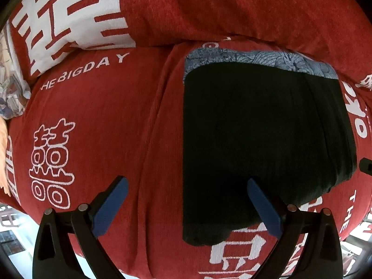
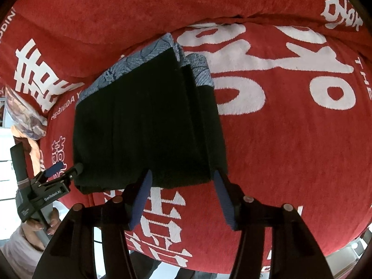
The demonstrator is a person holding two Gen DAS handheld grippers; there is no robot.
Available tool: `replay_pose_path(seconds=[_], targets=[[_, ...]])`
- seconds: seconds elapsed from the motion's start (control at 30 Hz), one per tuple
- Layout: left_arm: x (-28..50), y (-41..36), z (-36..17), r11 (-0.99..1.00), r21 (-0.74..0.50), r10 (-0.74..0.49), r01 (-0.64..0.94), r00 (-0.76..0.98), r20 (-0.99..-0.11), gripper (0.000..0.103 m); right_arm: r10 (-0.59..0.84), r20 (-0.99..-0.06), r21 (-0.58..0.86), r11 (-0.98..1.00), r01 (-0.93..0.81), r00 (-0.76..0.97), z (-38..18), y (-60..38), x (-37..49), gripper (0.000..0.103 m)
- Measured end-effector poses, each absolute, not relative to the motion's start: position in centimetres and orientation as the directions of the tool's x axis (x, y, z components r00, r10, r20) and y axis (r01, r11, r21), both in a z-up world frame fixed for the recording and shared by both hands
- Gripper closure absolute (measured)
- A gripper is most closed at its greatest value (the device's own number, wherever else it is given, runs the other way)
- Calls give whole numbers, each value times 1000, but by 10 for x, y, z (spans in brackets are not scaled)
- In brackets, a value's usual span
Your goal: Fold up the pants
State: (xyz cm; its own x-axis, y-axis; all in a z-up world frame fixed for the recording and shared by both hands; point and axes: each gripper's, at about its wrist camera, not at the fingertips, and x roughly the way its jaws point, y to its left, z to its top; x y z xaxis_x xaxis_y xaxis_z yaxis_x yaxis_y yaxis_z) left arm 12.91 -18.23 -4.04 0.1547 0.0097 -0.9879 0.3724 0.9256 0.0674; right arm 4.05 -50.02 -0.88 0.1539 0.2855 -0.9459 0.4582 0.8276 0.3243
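The black pants (image 1: 267, 127) lie folded into a compact rectangle on the red blanket (image 1: 104, 116), with a blue-grey patterned band along their far edge. My left gripper (image 1: 187, 182) points down over their near left edge, open wide: one pad hangs over the blanket, the other over the black cloth. In the right wrist view the pants (image 2: 144, 121) fill the middle. My right gripper (image 2: 183, 174) is open at their near right corner, and the pads do not press the cloth. The left gripper (image 2: 67, 167) shows at the pants' left corner.
The red blanket (image 2: 290, 139) with large white characters covers the whole surface. A red and white cushion (image 1: 69, 11) lies at the far left, beside a pale patterned cloth (image 1: 11, 93). A person's hand (image 2: 41, 225) holds the left gripper's handle. Pale floor shows past the near edge.
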Motion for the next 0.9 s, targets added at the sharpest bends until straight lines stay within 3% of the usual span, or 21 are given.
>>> replay_pose_path(seconds=[0.53,0.6,0.63,0.67,0.77,0.9], targets=[[183,-202,-49,950,-26,-61,310,102,-993,1,320,-906,419,773,476,278,-31,-550,143,43],[184,-203,-52,951,-35,-66,307,93,-993,1,352,-893,449,748,490,280,-39,-551,147,55],[184,-203,-53,951,-36,-67,307,91,-994,1,360,-893,449,743,496,270,-42,-551,148,78],[184,-203,-53,951,-37,-68,308,88,-994,1,346,-903,429,751,503,254,-43,-551,148,89],[184,-205,-55,949,-41,-70,314,82,-994,1,328,-914,405,766,499,237,-43,-552,140,97],[182,-208,-58,945,-38,-66,324,77,-995,1,283,-946,324,820,472,159,-50,-548,126,99]])
